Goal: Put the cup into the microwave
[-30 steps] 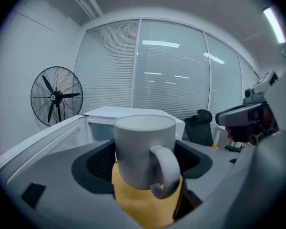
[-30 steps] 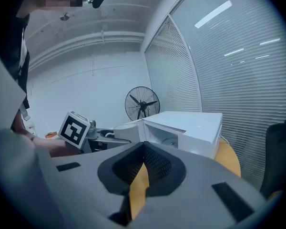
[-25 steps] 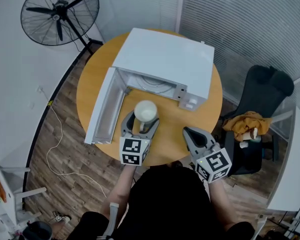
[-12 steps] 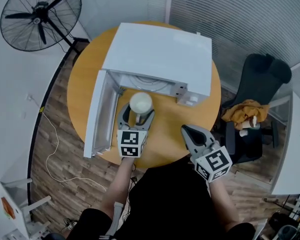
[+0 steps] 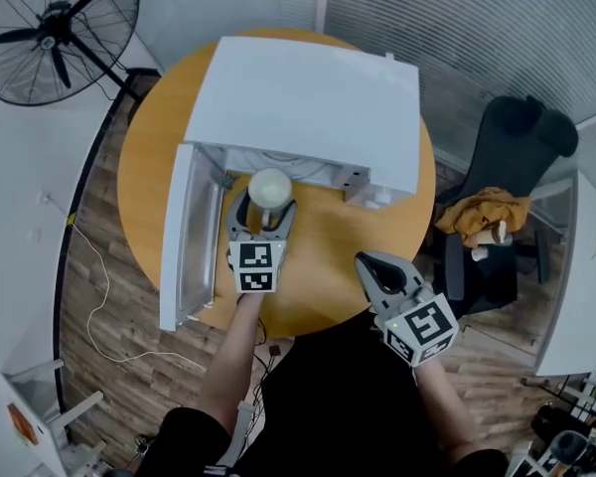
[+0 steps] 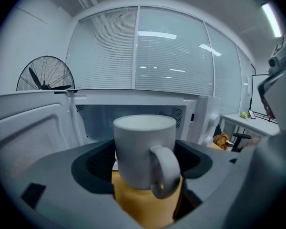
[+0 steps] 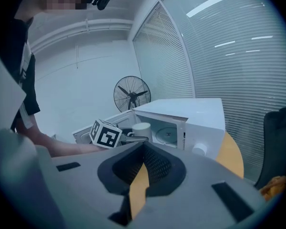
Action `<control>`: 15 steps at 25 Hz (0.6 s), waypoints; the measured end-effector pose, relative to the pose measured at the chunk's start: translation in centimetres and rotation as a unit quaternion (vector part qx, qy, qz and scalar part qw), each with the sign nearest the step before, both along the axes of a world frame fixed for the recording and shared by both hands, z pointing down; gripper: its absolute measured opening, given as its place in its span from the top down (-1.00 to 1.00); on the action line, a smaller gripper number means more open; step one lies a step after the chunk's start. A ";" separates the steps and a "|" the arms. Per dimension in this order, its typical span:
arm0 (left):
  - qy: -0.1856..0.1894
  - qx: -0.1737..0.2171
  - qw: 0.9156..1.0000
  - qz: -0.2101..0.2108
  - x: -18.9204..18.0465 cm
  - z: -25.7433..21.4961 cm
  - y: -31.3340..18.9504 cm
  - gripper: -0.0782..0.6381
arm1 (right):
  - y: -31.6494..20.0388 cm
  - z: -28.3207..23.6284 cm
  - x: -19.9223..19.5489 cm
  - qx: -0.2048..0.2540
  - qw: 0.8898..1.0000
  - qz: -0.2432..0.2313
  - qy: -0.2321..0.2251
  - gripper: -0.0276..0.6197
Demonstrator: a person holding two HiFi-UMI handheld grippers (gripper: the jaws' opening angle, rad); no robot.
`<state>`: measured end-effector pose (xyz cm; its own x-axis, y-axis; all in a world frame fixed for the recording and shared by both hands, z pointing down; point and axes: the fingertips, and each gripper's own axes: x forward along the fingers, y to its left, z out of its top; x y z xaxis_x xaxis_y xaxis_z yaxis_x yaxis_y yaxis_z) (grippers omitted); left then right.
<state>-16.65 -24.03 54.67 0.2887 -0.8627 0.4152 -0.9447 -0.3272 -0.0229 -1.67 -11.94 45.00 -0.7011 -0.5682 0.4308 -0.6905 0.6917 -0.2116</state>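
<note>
Nearing the mouth of the open white microwave (image 5: 308, 97), the white ceramic cup (image 5: 269, 187) is clamped by the left gripper (image 5: 261, 212), carried closer than a second ago; the right gripper (image 5: 375, 266) is held empty, jaws all but together.

From the head view we look steeply down on the round table (image 5: 323, 256) and the white microwave (image 5: 308, 97). Our left gripper view sits low and very near, facing the microwave's open cavity; our right gripper view looks on from farther back. All three share the microwave's front and the white cup (image 5: 269, 187).
</note>
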 end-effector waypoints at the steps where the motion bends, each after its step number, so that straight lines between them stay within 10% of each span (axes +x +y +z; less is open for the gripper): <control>1: -0.003 0.000 1.000 0.001 0.0 0.4 -0.4 -0.27 | 0.0 0.2 0.0 -0.004 1.000 0.001 0.001 0.89; 15: -0.018 -0.005 1.000 -0.002 -0.6 5.3 -6.5 -0.28 | -1.6 1.6 -0.4 -0.035 0.999 0.015 0.007 0.89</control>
